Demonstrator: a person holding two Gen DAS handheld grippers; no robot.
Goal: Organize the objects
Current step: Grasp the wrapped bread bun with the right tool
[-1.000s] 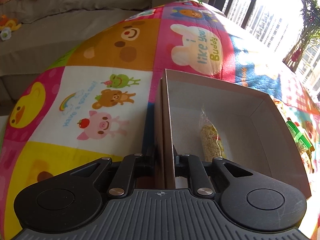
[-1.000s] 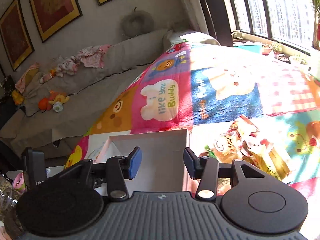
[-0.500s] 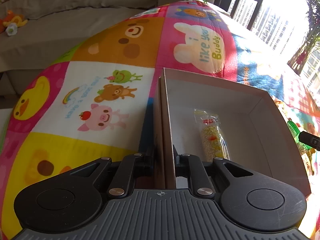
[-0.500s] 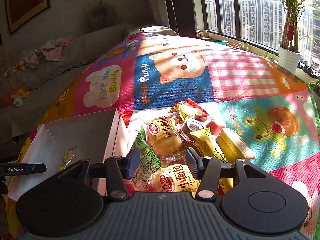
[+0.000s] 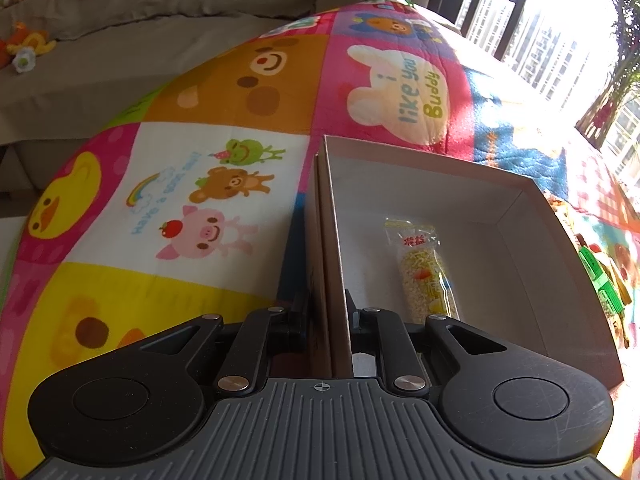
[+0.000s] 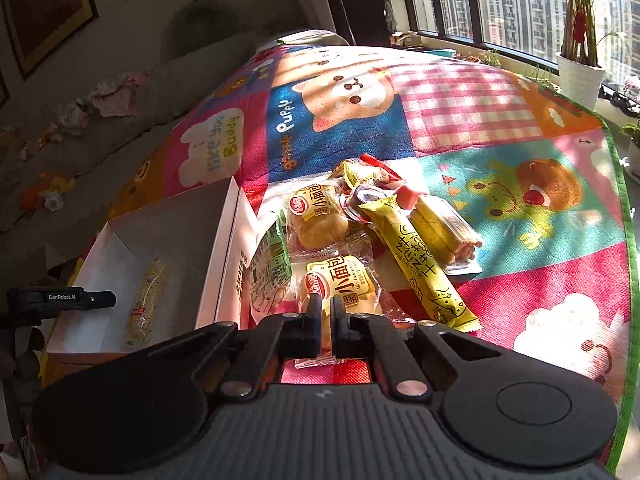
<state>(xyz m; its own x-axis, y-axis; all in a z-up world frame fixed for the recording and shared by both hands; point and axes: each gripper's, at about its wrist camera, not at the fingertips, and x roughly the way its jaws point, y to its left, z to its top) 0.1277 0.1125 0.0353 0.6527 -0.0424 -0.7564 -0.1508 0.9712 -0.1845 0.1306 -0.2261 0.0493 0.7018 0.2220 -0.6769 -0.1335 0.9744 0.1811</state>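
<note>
An open white cardboard box (image 5: 440,168) sits on the colourful play mat, with one rice snack bar (image 5: 424,272) lying inside. My left gripper (image 5: 328,316) is shut on the box's near left wall. In the right wrist view the box (image 6: 224,240) is at the left, beside a pile of snacks. My right gripper (image 6: 327,312) is low over the pile's near edge, shut on the wrapper of a small bread packet (image 6: 344,284). A second bread packet (image 6: 316,216) lies just behind it.
The pile also holds a green packet (image 6: 272,264) against the box, a long yellow stick packet (image 6: 416,264) and a yellow sausage pack (image 6: 444,232). A grey sofa (image 5: 120,60) borders the mat (image 6: 540,208) at the far left. A window with plant pots is at the far right.
My right gripper swung from above the box over to the snack pile, dropped lower and shut on the near bread packet. The left gripper kept its hold on the box wall.
</note>
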